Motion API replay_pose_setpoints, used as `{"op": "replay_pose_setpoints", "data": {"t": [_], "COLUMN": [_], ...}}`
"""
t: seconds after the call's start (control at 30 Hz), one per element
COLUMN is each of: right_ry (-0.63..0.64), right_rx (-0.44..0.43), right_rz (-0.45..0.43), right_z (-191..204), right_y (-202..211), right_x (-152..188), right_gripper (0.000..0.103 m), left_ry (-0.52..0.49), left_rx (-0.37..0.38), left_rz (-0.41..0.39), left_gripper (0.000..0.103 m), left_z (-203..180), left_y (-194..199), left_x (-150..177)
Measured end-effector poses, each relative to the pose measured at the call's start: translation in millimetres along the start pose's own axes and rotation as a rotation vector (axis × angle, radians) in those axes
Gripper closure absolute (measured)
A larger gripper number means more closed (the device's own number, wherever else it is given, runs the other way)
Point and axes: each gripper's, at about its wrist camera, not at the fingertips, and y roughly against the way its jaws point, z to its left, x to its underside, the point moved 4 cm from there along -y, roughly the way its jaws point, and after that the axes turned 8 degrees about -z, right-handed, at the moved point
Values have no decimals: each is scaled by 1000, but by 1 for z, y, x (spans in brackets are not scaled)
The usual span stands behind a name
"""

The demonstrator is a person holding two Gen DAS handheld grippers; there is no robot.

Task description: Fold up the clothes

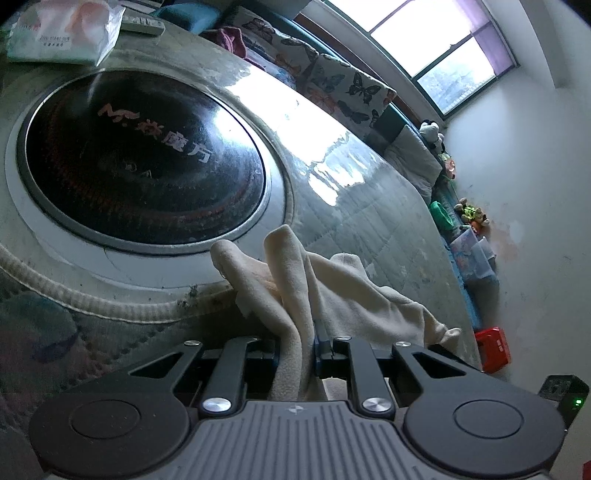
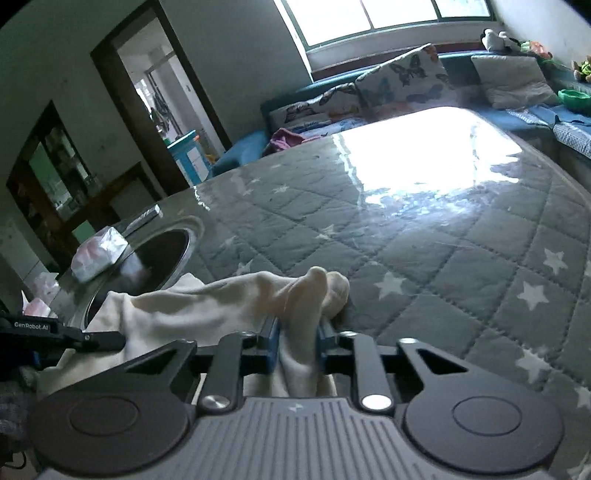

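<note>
A cream-coloured garment (image 1: 332, 291) hangs bunched between both grippers above the table. My left gripper (image 1: 297, 343) is shut on a fold of it, and the cloth spills forward and to the right over the blue fingers (image 1: 322, 338). In the right wrist view the same cream garment (image 2: 192, 306) stretches leftward from my right gripper (image 2: 297, 334), which is shut on a bunched edge. The left gripper's black body (image 2: 55, 338) shows at the left edge of that view, under the cloth.
A quilted grey star-patterned table cover (image 2: 424, 251) under glossy plastic holds a round black heater plate (image 1: 144, 158). A tissue pack (image 1: 62, 33) and a remote (image 1: 144, 24) lie at the far side. Butterfly cushions (image 2: 402, 77) line a blue bench. A red box (image 1: 493, 347) sits on the floor.
</note>
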Motion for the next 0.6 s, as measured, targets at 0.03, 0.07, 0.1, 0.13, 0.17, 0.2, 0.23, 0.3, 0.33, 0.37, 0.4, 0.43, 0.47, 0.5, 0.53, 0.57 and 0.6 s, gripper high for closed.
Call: {"op": "replay_pose_setpoints", "data": {"t": [0.03, 0.07, 0.1, 0.13, 0.17, 0.2, 0.23, 0.3, 0.33, 0.37, 0.4, 0.43, 0.47, 0.5, 0.53, 0.57, 0.6], "right_ry": [-10, -19, -22, -17, -11, -2, 6, 20, 27, 35, 46, 55, 62, 68, 73, 77, 81], "right_rx": [-12, -24, -33, -37, -39, -39, -35, -14, -4, 8, 24, 41, 61, 84, 109, 135, 161], "right_rz": [-14, -27, -41, -55, -70, -85, -100, -128, -142, -156, -172, -188, -201, -213, -223, -234, -245], "right_z": [1, 2, 2, 3, 4, 5, 6, 5, 4, 3, 0, -2, -6, -11, -17, -22, -28], "right_y": [4, 9, 16, 23, 30, 36, 43, 56, 63, 70, 77, 84, 91, 97, 102, 108, 113], "right_x": [-2, -4, -6, -9, -11, -13, -16, -22, -26, -29, -33, -37, -41, -46, -49, -53, -57], "right_gripper": [90, 91, 91, 92, 92, 92, 92, 92, 93, 93, 93, 93, 93, 93, 93, 93, 93], "left_ry": [-7, -15, -26, -38, -51, -66, -81, -111, -126, -141, -156, -170, -183, -195, -206, -218, -230], "left_rx": [-5, -3, 3, 8, 16, 26, 37, 60, 73, 87, 101, 116, 130, 143, 156, 168, 178], "left_rz": [-3, -6, -10, -14, -17, -18, -18, -19, -18, -18, -18, -18, -16, -12, -8, -3, 3], "left_gripper": [86, 86, 87, 87, 87, 87, 87, 87, 88, 88, 88, 88, 88, 88, 88, 88, 88], "left_z": [-1, -4, -8, -12, -16, -23, -29, -44, -53, -62, -71, -80, -89, -98, -107, -116, -125], "left_y": [1, 2, 3, 4, 5, 5, 5, 4, 2, 0, -3, -6, -10, -15, -20, -25, -30], "left_x": [-1, -2, -3, -5, -6, -6, -7, -7, -7, -7, -7, -6, -5, -4, -2, 0, 2]}}
